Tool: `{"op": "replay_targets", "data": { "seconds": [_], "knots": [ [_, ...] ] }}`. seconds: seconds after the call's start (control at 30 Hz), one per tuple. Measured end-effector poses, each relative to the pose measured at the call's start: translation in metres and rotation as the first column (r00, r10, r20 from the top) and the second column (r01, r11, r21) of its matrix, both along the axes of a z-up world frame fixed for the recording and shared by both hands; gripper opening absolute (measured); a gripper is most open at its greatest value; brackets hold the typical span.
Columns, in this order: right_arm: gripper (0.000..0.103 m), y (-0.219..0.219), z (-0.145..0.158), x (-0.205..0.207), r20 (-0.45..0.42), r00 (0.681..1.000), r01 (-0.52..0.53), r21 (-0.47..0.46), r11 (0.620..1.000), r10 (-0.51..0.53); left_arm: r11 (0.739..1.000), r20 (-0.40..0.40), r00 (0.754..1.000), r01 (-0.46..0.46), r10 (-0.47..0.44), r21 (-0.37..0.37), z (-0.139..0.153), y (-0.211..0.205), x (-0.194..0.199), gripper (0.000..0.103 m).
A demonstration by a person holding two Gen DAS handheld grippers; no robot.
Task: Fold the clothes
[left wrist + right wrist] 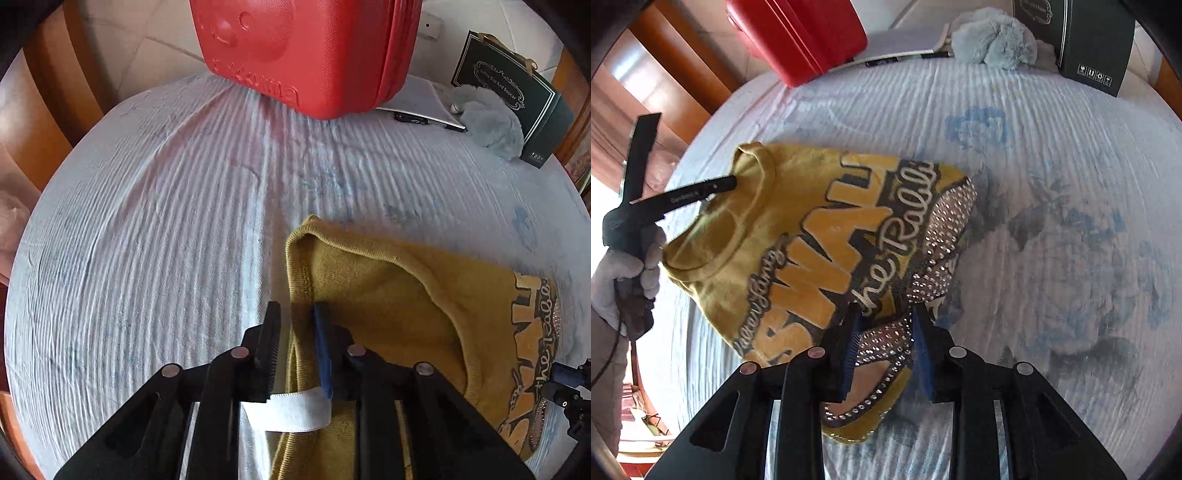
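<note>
A mustard-yellow shirt [798, 236] with large printed lettering and a rhinestone-studded patch hangs partly lifted over a bed [147, 221] covered by a pale, ribbed sheet with faded blue flowers; its lower part trails toward the sheet. The left tongs [297, 332] straddle the shirt's collar edge, cloth running between the two fingers and a white neck label just below them; the fingers look closed on the fabric, with a narrow gap showing. A gloved hand [617, 280] holds that tool, seen from the right wrist view at the shirt's neckline. The right tongs [886, 328] pinch the studded part of the print, cloth bunched between the blue pads; they appear to grip it.

At the head of the bed stand a red hard case [310, 51], a grey fluffy item [487, 122], a dark gift bag [517, 96] and a pen on paper.

Risks, as a judgement: the left hold is on a thin collar edge, so a pull could slip it free; the shirt looks bunched, so laying it down now may trap creases; the studs may snag the right pads.
</note>
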State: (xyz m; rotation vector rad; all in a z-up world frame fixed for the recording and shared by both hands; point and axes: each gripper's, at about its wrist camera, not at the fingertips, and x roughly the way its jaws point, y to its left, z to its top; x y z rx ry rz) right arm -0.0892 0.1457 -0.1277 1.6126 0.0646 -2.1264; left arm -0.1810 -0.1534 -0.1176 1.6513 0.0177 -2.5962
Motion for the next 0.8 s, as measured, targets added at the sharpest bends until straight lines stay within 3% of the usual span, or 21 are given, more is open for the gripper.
{"op": "replay_targets", "data": {
  "seconds": [0.03,0.1,0.2,0.3,0.37,0.57,0.63,0.7,0.8],
  "knots": [
    [0.021,0.003,0.0,0.0,-0.003,1.0,0.011,0.0,1.0,-0.011,1.0,-0.004,1.0,-0.002,0.002,-0.011,0.0,-0.003,0.001,0.042],
    [0.017,0.011,0.001,-0.001,-0.006,0.999,0.042,0.001,0.999,-0.042,1.0,0.0,1.0,-0.023,0.023,0.011,0.002,-0.014,0.006,0.045],
    [0.02,0.019,0.013,0.005,-0.04,0.998,0.056,-0.025,0.998,-0.057,0.998,-0.037,0.999,-0.03,0.032,0.058,0.018,-0.023,0.023,0.045],
    [0.02,0.02,0.022,0.018,-0.047,0.998,0.033,-0.097,0.995,-0.037,0.994,-0.108,0.994,0.025,-0.013,0.108,0.041,-0.02,0.047,0.046],
    [0.02,0.014,0.023,0.026,-0.04,0.999,0.009,-0.126,0.992,-0.014,0.992,-0.115,0.993,0.049,-0.036,0.116,0.045,-0.017,0.059,0.047],
    [0.02,0.01,0.005,0.029,0.02,1.0,0.018,-0.103,0.994,-0.016,0.998,0.01,0.998,0.06,-0.06,0.026,0.002,-0.011,0.065,0.047],
    [0.019,0.013,0.001,0.029,0.027,0.999,0.024,-0.093,0.995,-0.022,0.999,-0.004,0.999,0.039,-0.038,0.028,-0.003,-0.019,0.066,0.064],
    [0.019,0.016,0.004,0.029,0.022,0.999,0.036,-0.108,0.993,-0.034,0.996,-0.003,1.0,0.02,-0.02,0.091,0.001,-0.028,0.069,0.064],
    [0.038,0.02,0.011,0.027,-0.022,0.999,0.047,-0.119,0.992,-0.05,0.99,-0.05,0.998,0.044,-0.037,0.133,0.016,-0.031,0.083,0.065]
  ]
}}
